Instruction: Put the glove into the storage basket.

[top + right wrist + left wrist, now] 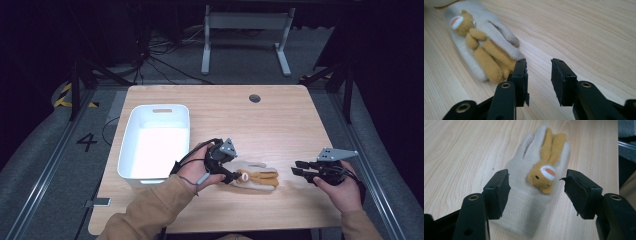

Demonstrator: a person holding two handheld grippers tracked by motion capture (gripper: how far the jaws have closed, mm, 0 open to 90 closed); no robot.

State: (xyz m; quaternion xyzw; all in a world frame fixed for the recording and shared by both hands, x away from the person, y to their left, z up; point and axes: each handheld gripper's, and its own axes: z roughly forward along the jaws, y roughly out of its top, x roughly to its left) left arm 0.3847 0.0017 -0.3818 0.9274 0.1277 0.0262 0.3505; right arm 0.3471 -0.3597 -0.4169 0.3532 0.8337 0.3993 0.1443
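High view: glove (pixel 255 176) lies near table (pixel 280 115) front edge, between both grippers.

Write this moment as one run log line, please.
left gripper: open, astride glove cuff | right gripper: open, beside glove | bin: on table

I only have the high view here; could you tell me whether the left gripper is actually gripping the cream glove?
Observer: No. In the left gripper view the left gripper stands open, its pads either side of the cream glove at the cuff, not pressing.
Operator: Thank you. What is the tan patch on it?
Observer: A plush rabbit with an orange nose, lying on the glove.
Operator: And the right gripper?
Observer: The right gripper is open on bare table, with nothing between its jaws; the glove's fingertips lie just beside one jaw.
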